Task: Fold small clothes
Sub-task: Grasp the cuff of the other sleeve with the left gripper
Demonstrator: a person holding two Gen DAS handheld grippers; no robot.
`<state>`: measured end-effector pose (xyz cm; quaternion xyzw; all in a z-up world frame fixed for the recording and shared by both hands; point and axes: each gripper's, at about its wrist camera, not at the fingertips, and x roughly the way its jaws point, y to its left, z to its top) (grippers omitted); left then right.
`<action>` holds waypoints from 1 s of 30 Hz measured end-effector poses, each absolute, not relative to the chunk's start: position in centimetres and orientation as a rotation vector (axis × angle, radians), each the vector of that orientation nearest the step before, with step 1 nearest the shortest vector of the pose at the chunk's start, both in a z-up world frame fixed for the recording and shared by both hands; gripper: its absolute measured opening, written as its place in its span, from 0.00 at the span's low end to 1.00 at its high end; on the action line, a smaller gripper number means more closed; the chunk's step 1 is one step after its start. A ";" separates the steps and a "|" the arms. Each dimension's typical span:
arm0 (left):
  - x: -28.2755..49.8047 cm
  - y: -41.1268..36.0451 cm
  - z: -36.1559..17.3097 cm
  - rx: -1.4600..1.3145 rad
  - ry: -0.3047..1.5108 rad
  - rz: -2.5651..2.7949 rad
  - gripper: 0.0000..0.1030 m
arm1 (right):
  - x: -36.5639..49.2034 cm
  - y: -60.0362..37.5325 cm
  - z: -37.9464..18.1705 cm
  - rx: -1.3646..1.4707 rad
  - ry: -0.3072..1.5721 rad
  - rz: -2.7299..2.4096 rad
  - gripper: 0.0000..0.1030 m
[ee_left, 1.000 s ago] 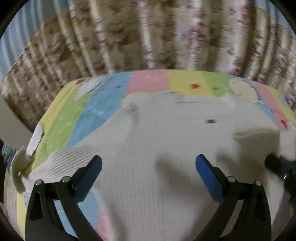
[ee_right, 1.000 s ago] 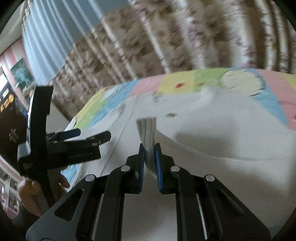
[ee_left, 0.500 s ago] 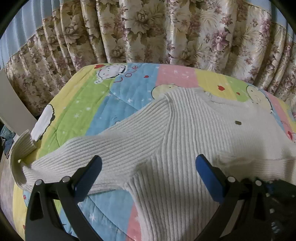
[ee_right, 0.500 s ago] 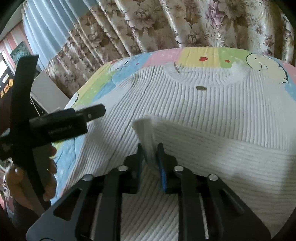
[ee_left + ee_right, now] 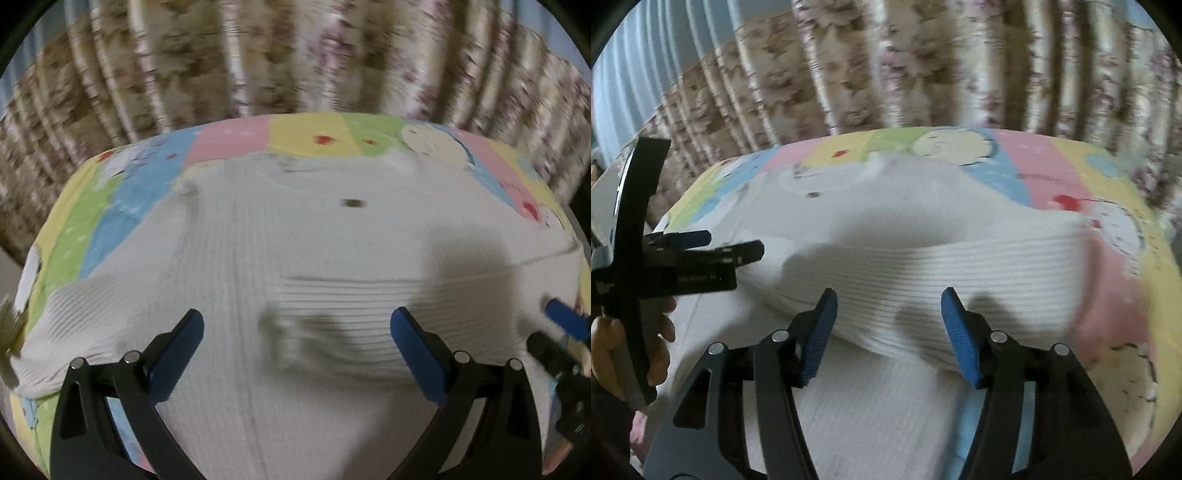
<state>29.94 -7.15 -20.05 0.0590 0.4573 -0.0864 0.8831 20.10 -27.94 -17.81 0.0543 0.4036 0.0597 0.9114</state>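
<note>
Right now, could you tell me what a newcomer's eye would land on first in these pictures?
First the white ribbed sweater, spread across the pastel cartoon quilt, with one sleeve folded over its body. Next, both grippers, left and right, are poised open over the knit with blue pads and nothing between them. Behind the bed hangs a blurred floral curtain.
</note>
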 end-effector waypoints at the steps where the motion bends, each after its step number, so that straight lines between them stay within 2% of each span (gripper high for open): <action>1: 29.8 -7.9 -20.1 0.137 0.948 -0.194 0.94 | 19.9 -28.6 -17.8 0.120 0.829 0.113 0.58; 2: 29.7 -8.9 -20.4 0.162 0.952 -0.211 0.90 | 19.7 -28.9 -17.7 0.125 0.828 0.106 0.58; 3: 29.6 -9.5 -20.6 0.176 0.962 -0.224 0.78 | 19.6 -29.4 -17.7 0.136 0.826 0.094 0.58; 6: 29.9 -10.7 -21.6 0.235 0.982 -0.215 0.74 | 19.2 -30.4 -17.8 0.172 0.827 0.081 0.58; 8: 29.8 -10.6 -21.6 0.223 0.987 -0.224 0.65 | 18.9 -30.7 -17.8 0.183 0.820 0.077 0.58; 10: 29.6 -10.5 -21.2 0.229 0.984 -0.214 0.32 | 19.0 -30.8 -17.8 0.192 0.816 0.076 0.58; 12: 29.6 -10.5 -21.0 0.236 0.993 -0.221 0.13 | 19.1 -30.8 -17.7 0.201 0.813 0.074 0.58; 14: 29.3 -10.5 -21.0 0.229 1.002 -0.245 0.03 | 19.0 -31.1 -17.5 0.210 0.808 0.075 0.58; 17: 28.8 -10.7 -21.0 0.225 0.993 -0.283 0.00 | 18.9 -31.6 -16.8 0.209 0.792 0.064 0.59; 20: 29.3 -9.9 -20.6 0.232 0.954 -0.254 0.00 | 18.9 -33.0 -16.1 0.196 0.775 0.023 0.67; 27: 31.6 -3.7 -20.1 0.062 1.006 -0.237 0.00 | 19.8 -34.9 -16.4 0.256 0.784 -0.001 0.67; 30: 31.0 -3.2 -20.3 0.009 1.020 -0.300 0.03 | 20.0 -34.4 -16.7 0.260 0.785 0.008 0.67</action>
